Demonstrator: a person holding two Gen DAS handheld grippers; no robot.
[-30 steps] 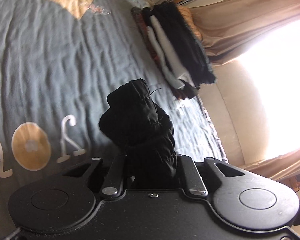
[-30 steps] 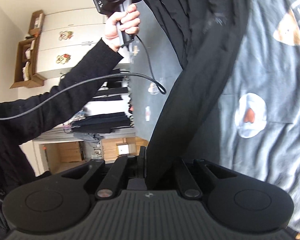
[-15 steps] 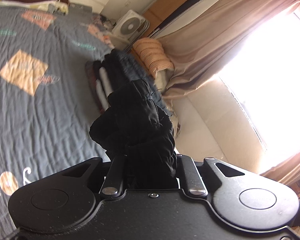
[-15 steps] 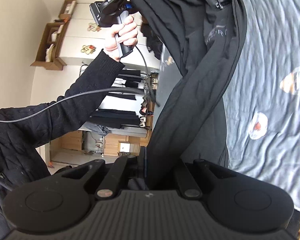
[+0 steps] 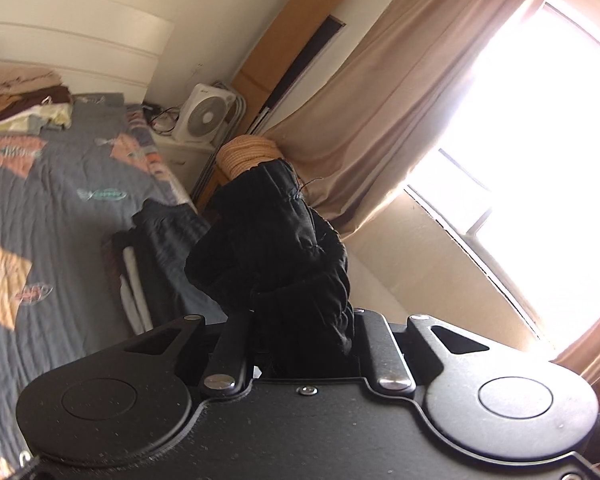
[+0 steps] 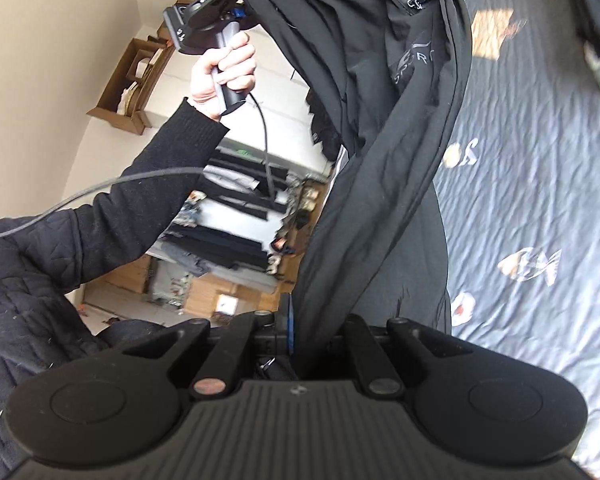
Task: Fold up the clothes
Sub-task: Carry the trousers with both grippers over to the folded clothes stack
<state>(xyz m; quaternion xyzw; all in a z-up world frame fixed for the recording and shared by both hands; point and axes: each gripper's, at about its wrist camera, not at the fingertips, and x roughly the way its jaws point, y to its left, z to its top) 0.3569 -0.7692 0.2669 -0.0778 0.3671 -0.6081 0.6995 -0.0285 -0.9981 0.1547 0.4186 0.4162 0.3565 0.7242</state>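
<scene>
A black sports garment (image 6: 380, 128) with a zip pocket and a pale logo hangs stretched in the air above the grey bed cover (image 6: 540, 200). My right gripper (image 6: 306, 344) is shut on its lower edge. My left gripper (image 5: 300, 320) is shut on a bunched black wad of the same garment (image 5: 276, 248), which hides the fingertips. In the right wrist view the left gripper (image 6: 236, 4) shows at the top, held up by a hand (image 6: 226, 70) in a black sleeve, with the cloth hanging from it.
A stack of folded dark and white clothes (image 5: 156, 264) lies on the bed cover (image 5: 52, 208) near its right edge. Folded brown and cream items (image 5: 20, 100) sit at the head. A white fan (image 5: 204, 114), a woven basket (image 5: 248, 156) and curtains (image 5: 380, 120) stand beside the bed.
Both grippers have risen with the garment. The left wrist view swung up from the bed cover toward the window and wall; the right wrist view now shows more bed below the hanging cloth.
</scene>
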